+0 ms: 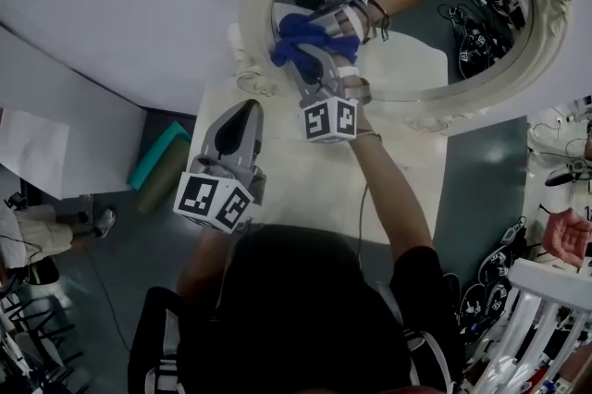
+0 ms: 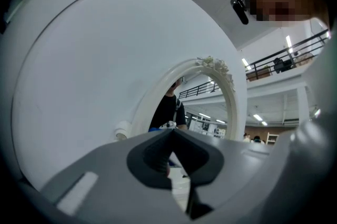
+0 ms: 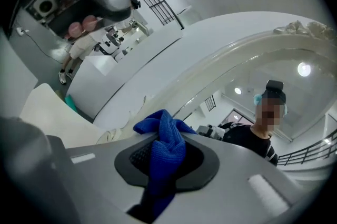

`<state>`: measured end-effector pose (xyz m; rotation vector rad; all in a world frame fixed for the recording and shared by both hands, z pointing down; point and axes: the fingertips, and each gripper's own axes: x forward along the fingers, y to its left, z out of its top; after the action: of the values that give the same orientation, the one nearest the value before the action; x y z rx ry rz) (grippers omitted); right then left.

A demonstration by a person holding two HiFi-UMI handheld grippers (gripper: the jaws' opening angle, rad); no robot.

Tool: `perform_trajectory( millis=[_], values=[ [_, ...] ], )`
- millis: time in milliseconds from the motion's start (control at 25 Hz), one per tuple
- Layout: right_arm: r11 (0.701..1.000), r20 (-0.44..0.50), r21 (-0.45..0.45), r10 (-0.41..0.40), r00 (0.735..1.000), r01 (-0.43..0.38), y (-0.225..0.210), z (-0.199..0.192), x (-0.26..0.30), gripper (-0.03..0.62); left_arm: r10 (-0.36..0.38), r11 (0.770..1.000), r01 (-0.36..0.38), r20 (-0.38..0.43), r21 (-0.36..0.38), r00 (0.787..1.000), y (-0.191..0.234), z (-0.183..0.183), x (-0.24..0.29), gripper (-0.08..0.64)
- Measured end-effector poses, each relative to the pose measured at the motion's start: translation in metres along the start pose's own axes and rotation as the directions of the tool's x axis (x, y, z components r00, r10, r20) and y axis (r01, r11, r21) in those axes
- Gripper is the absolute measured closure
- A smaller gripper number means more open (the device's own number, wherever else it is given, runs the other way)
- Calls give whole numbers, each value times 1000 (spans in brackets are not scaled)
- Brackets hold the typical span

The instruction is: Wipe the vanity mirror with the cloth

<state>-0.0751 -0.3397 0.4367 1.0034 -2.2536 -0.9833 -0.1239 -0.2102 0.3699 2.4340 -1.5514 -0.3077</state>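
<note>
The left hand-held gripper (image 1: 242, 119) hangs closed and empty above the bench (image 1: 277, 189), while the right hand-held gripper (image 1: 313, 50) clamps the blue cloth (image 1: 290, 43), likely soft, light and best held by its bunched middle, against the fragile vanity mirror (image 1: 435, 4)

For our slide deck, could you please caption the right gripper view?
Right gripper, shut on a blue cloth, before the white-framed vanity mirror reflecting the person.

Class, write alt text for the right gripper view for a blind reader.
The right gripper has its grey jaws shut on a bunched blue cloth. Just beyond curves the white-framed vanity mirror, its glass reflecting a person in a dark top.
</note>
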Motion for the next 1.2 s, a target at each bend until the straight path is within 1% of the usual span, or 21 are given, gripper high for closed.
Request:
perform_trajectory(
  millis=[240, 400, 560, 720, 1000, 1200],
  values=[
    [997, -66, -4, 77, 995, -77, 40, -47, -2, 541, 3, 1000, -3, -8, -1, 1000, -4, -3, 1, 549],
    [992, -111, -7, 123, 986, -124, 66, -80, -7, 543, 10, 1000, -10, -8, -1, 1000, -2, -4, -2, 549],
    [986, -151, 5, 167, 974, -168, 83, -114, -15, 543, 13, 1000, -13, -19, 4, 1000, -5, -5, -3, 549],
    [980, -187, 31, 201, 962, -199, 94, -143, -29, 543, 15, 1000, -15, -38, 4, 999, -7, -12, -7, 549],
    [971, -233, 12, 234, 944, -238, 101, -179, -51, 545, 17, 1000, -17, -56, 2, 998, -15, -20, -5, 549],
    [969, -253, 14, 242, 937, -247, 98, -202, -63, 545, 7, 1000, -7, -47, 4, 999, -18, -20, -1, 549]
  ],
)
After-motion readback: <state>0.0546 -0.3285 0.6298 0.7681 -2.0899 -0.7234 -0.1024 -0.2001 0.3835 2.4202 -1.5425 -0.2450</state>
